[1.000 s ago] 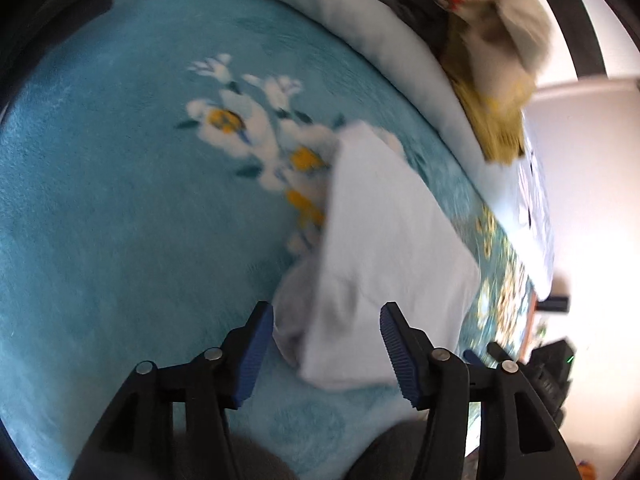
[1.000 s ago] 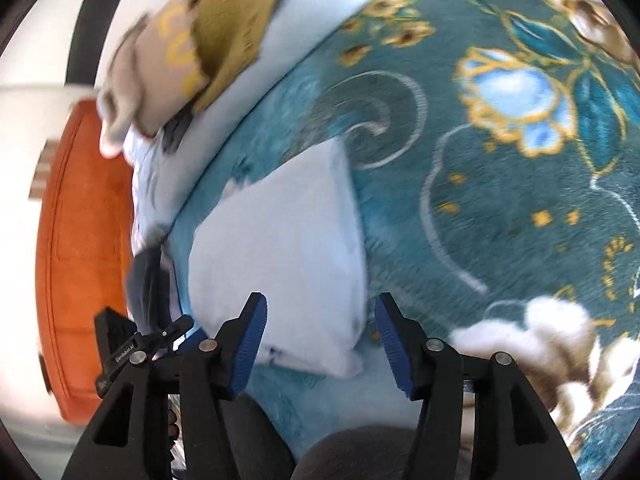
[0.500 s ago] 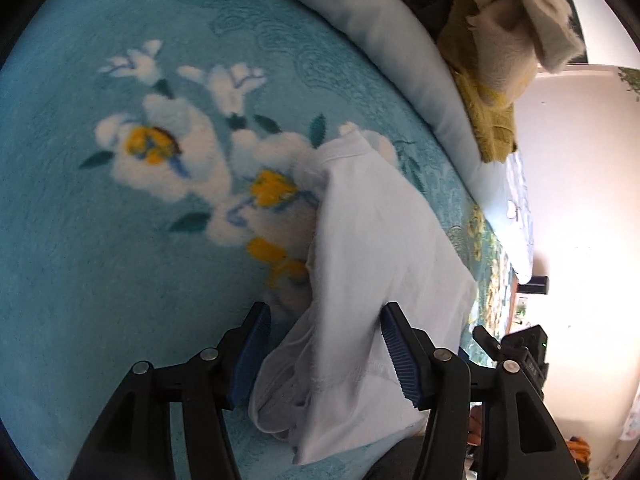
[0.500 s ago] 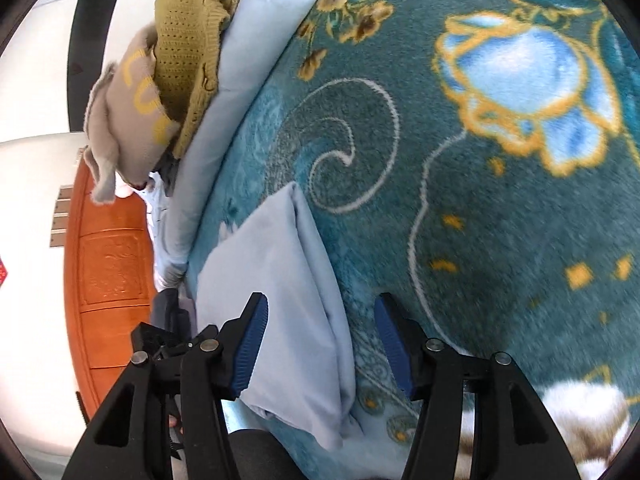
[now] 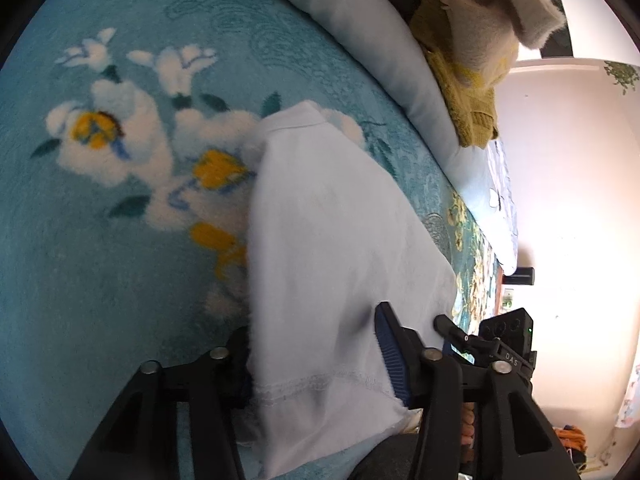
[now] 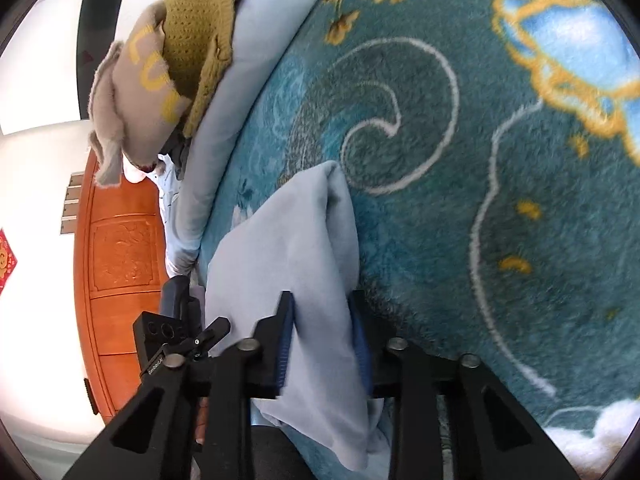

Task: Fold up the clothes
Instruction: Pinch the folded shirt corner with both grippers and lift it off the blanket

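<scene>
A folded pale blue-white garment [image 5: 332, 240] lies on the teal floral blanket [image 5: 100, 280]. In the left wrist view my left gripper [image 5: 316, 340] has its jaws apart around the garment's near hemmed end, the cloth draped over the left finger. In the right wrist view the same garment [image 6: 288, 248] runs between the fingers of my right gripper [image 6: 324, 320], whose jaws have narrowed onto the garment's near edge and pinch the cloth. Each gripper shows in the other's view, at the garment's opposite side.
A pale blue pillow [image 5: 380, 40] lies along the blanket's far edge, with a mustard knit [image 5: 460, 92] and a beige garment [image 6: 132, 92] piled on it. An orange wooden headboard [image 6: 120, 272] stands behind. The blanket [image 6: 500, 200] stretches away to the right.
Both grippers moved forward onto the garment, so its near end now lies between their fingers. The right gripper's jaws closed in on the cloth; the left jaws stayed apart.
</scene>
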The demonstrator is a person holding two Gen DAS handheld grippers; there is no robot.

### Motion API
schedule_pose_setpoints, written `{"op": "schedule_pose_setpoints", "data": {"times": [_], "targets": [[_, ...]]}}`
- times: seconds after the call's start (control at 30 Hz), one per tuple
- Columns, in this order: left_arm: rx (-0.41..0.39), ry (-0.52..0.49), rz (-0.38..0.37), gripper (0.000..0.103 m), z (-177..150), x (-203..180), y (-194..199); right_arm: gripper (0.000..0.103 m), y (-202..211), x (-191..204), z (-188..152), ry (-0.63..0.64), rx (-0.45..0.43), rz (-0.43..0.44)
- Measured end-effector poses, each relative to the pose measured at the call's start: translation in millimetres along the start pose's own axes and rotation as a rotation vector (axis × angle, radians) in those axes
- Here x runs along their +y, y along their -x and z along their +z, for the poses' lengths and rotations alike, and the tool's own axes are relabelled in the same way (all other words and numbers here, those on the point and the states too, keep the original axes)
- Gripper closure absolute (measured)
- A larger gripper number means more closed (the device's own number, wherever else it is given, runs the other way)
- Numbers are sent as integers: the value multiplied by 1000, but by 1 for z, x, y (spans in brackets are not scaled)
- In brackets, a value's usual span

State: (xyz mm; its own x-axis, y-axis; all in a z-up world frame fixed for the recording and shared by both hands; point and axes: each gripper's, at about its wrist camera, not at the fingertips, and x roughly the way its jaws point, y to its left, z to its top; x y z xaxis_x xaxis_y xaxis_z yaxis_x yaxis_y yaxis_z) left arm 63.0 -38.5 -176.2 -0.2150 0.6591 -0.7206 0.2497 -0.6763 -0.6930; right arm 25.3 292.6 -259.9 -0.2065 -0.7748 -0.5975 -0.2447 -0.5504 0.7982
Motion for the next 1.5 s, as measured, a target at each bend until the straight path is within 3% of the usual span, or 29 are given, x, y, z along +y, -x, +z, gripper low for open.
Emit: {"op": "schedule_pose_setpoints", "data": {"times": [0.2, 0.4, 0.67, 0.87, 1.0, 1.13, 1.27, 1.5], "targets": [[-13, -12, 91, 84, -11, -13, 3, 89, -2, 15, -2, -4, 0, -15], [-53, -101, 125, 86, -27, -55, 27, 93, 17, 43, -7, 40, -21, 1], [-131, -145, 71, 86, -48, -88, 72, 96, 55, 86, -24, 123, -70, 58], [-138, -113, 106, 87, -56, -66, 85, 96, 65, 101, -34, 143, -80, 9], [-150, -59, 117, 88, -40, -44, 91, 96, 70, 99, -41, 144, -85, -21], [-163, -37, 120, 88, -42, -27, 113, 93, 54, 89, -43, 118, -45, -75], [-151, -41, 149, 88, -31, -33, 105, 93, 26, 82, -43, 119, 18, -128], [-141, -6, 186, 88, -23, -13, 104, 73, -25, 73, -35, 112, 103, -188]]}}
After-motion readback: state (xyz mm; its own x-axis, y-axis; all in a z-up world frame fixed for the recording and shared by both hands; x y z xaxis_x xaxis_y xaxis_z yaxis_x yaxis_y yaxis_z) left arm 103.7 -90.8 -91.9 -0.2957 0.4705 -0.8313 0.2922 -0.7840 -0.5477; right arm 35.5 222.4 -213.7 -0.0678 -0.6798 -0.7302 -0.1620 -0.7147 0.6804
